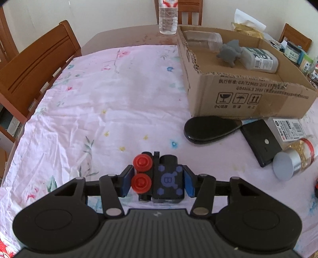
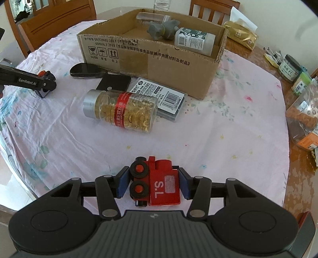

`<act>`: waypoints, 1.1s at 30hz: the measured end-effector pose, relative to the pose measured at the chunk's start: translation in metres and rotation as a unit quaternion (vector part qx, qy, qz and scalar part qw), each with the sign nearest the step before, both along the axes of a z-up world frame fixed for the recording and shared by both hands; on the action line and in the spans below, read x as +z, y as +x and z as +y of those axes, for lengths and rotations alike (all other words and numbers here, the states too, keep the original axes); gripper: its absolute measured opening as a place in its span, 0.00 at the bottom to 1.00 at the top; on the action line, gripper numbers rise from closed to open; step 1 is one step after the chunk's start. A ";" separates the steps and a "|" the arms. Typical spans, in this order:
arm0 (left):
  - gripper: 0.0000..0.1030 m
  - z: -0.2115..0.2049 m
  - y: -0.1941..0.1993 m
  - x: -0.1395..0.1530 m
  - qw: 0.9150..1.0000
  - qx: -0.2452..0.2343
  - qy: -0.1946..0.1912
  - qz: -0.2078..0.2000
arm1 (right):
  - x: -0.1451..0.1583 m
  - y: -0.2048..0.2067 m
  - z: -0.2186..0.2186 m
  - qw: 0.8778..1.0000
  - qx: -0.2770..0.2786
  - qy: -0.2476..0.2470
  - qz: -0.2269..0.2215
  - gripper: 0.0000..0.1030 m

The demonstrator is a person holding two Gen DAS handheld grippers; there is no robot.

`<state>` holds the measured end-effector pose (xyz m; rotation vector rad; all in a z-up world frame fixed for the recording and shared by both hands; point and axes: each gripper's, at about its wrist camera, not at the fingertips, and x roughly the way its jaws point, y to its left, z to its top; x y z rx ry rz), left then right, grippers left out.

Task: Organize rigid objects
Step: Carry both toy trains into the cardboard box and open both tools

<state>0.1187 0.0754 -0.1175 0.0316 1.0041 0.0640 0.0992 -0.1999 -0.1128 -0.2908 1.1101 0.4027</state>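
My left gripper [image 1: 158,181] is shut on a black toy train car [image 1: 169,178] with red wheels, lying on its side over the pink cloth; it also shows in the right wrist view [image 2: 46,84]. My right gripper [image 2: 153,181] is shut on a red toy train car [image 2: 164,184] marked "S.L", also on its side. A cardboard box [image 2: 159,61] stands beyond, holding a grey toy figure [image 2: 162,29], a white bottle [image 2: 194,40] and a clear jar [image 2: 151,16].
In front of the box lie a capsule bottle [image 2: 123,109], a flat grey packet [image 2: 163,95], a black case [image 2: 114,82] and a black oval object [image 2: 85,70]. Jars and bags [image 2: 298,79] crowd the table's right edge. Wooden chairs [image 1: 37,65] surround the table.
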 end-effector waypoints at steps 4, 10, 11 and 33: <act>0.50 0.001 0.003 0.000 1.000 0.000 -0.004 0.003 | -0.001 0.001 0.000 1.000 -0.002 0.001 0.002 0.57; 0.48 0.001 0.003 0.001 1.000 -0.008 -0.004 0.006 | -0.004 0.001 0.001 1.000 0.000 0.000 0.005 0.56; 0.48 0.000 0.003 0.001 1.000 -0.010 -0.005 0.006 | -0.003 0.002 0.001 1.000 0.001 0.000 0.006 0.55; 0.48 -0.026 0.006 0.100 0.992 -0.108 -0.017 -0.057 | 0.056 0.020 -0.006 0.998 0.036 0.011 -0.056 0.53</act>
